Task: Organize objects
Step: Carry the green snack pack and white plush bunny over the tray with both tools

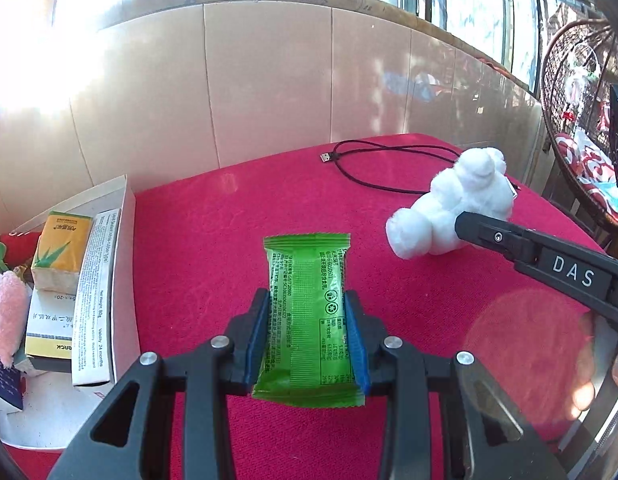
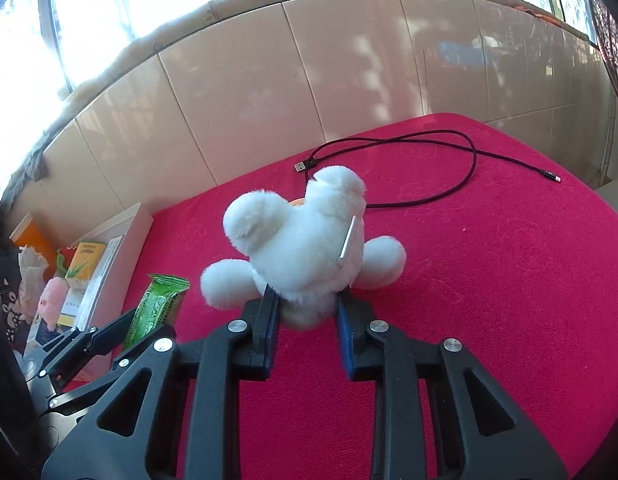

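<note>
My left gripper (image 1: pixel 307 336) clamps the snack (image 1: pixel 307 280), my right gripper (image 2: pixel 307 316) pinches the plush (image 2: pixel 305 248); both prob bound for box (image 1: pixel 123 216) at table's (image 1: pixel 237 216) left edge.

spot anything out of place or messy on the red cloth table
Only the black USB cable stands out: it sprawls in a loose loop at the far side of the red cloth table, uncoiled. The green snack packet and white plush toy sit between gripper fingers.
</note>
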Demonstrator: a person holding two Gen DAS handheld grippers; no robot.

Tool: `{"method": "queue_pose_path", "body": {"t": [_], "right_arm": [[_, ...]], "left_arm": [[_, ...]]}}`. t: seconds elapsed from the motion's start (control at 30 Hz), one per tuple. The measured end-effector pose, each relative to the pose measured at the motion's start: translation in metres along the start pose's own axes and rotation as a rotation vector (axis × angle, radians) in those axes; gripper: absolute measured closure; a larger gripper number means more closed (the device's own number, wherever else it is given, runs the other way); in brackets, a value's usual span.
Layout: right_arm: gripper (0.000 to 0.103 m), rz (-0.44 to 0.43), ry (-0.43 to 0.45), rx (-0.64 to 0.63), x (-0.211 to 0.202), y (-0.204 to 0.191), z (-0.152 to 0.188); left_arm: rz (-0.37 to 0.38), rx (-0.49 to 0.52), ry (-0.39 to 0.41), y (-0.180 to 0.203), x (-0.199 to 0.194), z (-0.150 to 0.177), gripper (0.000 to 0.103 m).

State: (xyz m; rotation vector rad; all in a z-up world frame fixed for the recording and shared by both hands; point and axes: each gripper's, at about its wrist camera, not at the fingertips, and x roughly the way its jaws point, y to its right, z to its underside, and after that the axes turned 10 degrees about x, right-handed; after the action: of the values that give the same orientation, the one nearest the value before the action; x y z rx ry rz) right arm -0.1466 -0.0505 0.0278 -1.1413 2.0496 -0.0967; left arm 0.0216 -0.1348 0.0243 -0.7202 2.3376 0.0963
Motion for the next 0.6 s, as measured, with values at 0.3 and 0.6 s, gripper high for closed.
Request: {"method": "queue_pose_path", "body": {"t": [0.3, 0.6], "right_arm": [[0.079, -0.06, 0.053, 0.01, -0.033, -0.006, -0.002], [0.079, -0.093, 0.092, 0.017, -0.06, -0.013, -0.005]], "left_arm": [[0.022, -0.045, 0.055, -0.001, -0.022, 0.0, 0.067], [0.051, -0.102, 0.111, -0.011, -0.046, -0.009, 0.067]]}}
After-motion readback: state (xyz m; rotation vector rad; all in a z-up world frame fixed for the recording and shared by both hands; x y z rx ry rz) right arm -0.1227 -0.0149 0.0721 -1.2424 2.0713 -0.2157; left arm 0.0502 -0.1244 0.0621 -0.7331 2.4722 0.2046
